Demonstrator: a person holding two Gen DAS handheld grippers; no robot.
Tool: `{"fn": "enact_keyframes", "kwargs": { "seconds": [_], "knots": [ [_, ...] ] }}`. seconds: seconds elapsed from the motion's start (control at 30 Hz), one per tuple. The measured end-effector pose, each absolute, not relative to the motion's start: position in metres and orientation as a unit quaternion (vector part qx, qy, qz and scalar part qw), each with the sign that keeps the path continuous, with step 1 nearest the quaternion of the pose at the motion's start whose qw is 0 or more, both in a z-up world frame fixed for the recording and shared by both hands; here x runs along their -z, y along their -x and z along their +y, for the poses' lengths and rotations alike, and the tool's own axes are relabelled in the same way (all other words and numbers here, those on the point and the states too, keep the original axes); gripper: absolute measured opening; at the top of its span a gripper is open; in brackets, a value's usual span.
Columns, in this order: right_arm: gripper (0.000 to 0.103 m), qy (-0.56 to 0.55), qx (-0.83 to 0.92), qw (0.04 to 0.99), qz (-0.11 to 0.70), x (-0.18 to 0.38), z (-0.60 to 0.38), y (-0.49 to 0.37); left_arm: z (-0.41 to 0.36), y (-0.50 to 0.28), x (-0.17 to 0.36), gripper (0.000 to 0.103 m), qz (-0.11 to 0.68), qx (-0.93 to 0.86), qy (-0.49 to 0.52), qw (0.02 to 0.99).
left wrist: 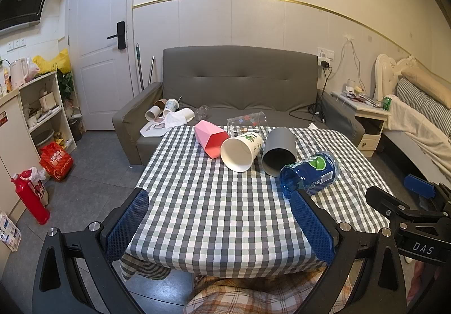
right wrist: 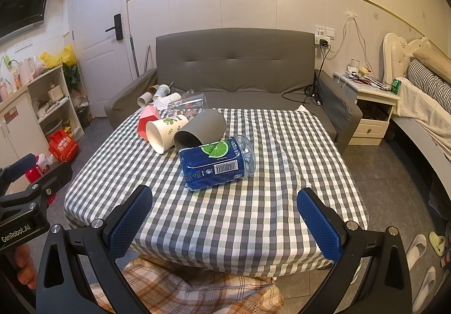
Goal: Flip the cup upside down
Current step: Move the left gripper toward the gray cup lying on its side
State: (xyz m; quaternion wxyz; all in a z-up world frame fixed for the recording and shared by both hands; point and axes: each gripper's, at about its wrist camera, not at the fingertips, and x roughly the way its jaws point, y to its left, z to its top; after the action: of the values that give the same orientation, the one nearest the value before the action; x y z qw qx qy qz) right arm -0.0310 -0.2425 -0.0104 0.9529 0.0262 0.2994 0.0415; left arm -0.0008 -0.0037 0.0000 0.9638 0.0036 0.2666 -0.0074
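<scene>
Five cups lie on their sides in a cluster at the centre of both frames, on the far half of the checked table [left wrist: 214, 215]. Blue cup [right wrist: 217, 163] nearest, mouth toward the lower left of the right wrist view. Grey cup [right wrist: 201, 128] just behind it, the two apparently touching. White cup [right wrist: 166, 130] left of grey, rim open toward the camera. Pink cup [left wrist: 211, 137] further left, close against the white one. Clear cup [left wrist: 248, 122] at the back, near the table's far edge.

Left gripper [left wrist: 220, 226] hangs low at the near table edge, fingers spread wide, nothing between them. Right gripper [right wrist: 225, 222] likewise: wide apart, empty, well short of the blue cup. None of the cups is flipped yet.

Risks, as judged from here: the task names one cup and does not say which. The cups are round and lie packed together; a push on the blue one could roll it, or knock the grey one behind. The blue cup looks like thin plastic and may buckle under a hard squeeze. The cloth could bunch under a dragging rim.

Poorly seen: clear cup is half hidden behind white and grey, outline faint. Pink cup mostly covered in the right wrist view. Contact points between cups cannot be confirmed. Table legs are hidden by the cloth.
</scene>
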Motion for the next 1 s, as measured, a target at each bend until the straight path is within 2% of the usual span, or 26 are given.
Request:
{"fn": "enact_keyframes", "kwargs": {
  "seconds": [1.0],
  "knots": [
    [0.103,-0.025,-0.042,0.952,0.302,0.0119,-0.2421,0.0302,-0.0051,0.0019,0.0038,0.103,0.269,0.009,-0.003,0.963]
  ]
}}
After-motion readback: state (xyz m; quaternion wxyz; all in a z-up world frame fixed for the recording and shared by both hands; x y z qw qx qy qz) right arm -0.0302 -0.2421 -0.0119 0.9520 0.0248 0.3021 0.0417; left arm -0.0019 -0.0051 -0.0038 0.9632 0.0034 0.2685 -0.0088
